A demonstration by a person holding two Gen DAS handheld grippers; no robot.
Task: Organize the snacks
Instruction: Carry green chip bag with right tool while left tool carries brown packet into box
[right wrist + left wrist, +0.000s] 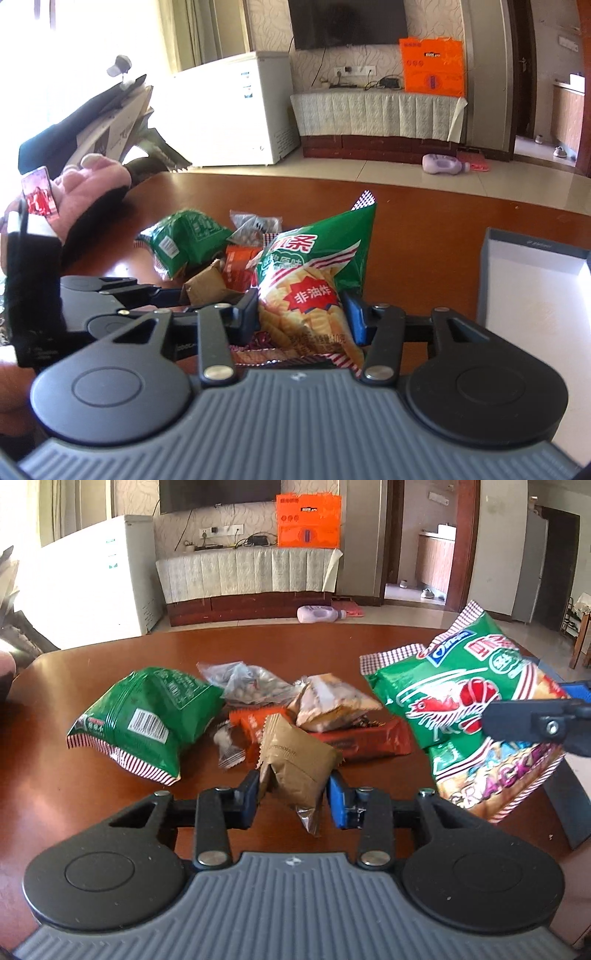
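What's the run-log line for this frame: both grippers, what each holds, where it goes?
left gripper: shut on brown packet | right gripper: shut on green cracker bag | both lifted off table | likely target: grey box

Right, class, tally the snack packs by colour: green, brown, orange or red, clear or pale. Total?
Green bags: 2
Brown packet: 1
Orange or red packs: 2
Clear or pale packs: 3
Total: 8
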